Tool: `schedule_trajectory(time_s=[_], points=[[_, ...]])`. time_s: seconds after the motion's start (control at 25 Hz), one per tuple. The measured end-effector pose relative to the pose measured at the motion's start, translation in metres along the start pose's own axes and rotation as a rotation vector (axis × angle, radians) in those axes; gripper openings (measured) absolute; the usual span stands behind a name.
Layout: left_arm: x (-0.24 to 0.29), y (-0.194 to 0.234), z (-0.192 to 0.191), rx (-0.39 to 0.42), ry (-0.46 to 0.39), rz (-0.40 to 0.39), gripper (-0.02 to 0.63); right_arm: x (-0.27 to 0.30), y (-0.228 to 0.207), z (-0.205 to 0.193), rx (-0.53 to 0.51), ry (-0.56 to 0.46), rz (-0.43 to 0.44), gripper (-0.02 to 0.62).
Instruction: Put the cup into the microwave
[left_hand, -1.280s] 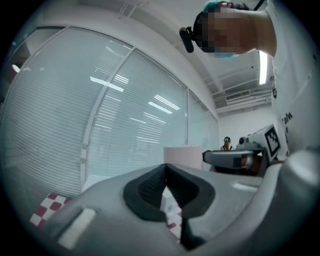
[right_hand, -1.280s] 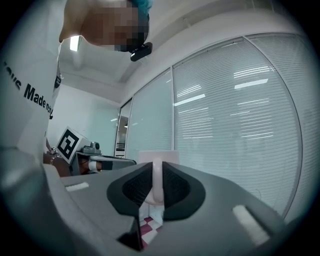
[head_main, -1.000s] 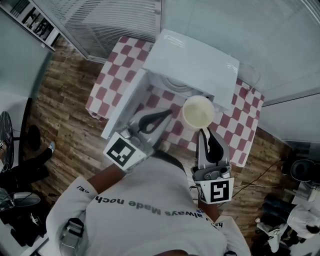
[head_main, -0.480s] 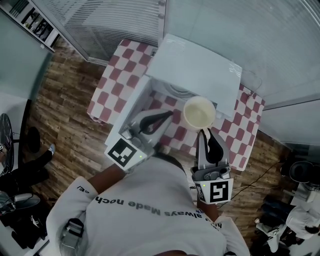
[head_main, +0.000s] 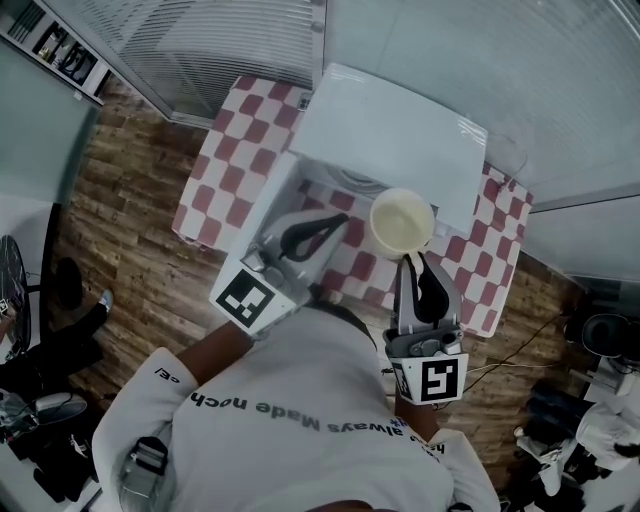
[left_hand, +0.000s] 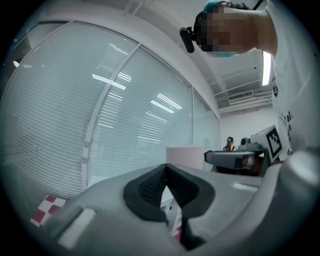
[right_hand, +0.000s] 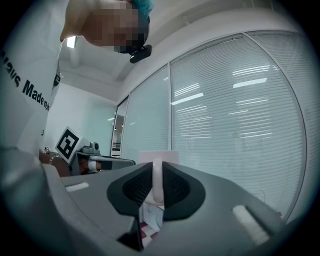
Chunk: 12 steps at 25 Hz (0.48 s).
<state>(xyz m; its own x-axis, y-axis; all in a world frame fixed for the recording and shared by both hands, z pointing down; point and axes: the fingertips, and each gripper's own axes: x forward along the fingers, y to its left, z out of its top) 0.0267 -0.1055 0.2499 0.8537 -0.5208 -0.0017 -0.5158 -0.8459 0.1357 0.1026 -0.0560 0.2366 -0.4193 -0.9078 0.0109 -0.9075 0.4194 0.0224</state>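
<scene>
Cup, its handle pinched between the right gripper jaws, hangs just before the open microwave. Left gripper jaws closed, empty. Insertion and release are not yet done.

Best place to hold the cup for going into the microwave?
Its handle, from the person's side: the thin loop juts off the upright cup toward the right gripper, whose jaws pinch it, leaving the body free.

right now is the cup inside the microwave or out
Out: right tongs hold the cup by its handle in front of the microwave.
</scene>
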Motion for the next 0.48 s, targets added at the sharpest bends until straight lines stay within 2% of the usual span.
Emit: schedule_trajectory(time_s=[0.48], points=[[0.014, 0.015, -0.054, -0.032, 0.053, 0.003, 0.003, 0.004, -0.009, -0.066, 0.016, 0.089, -0.002, 0.043]])
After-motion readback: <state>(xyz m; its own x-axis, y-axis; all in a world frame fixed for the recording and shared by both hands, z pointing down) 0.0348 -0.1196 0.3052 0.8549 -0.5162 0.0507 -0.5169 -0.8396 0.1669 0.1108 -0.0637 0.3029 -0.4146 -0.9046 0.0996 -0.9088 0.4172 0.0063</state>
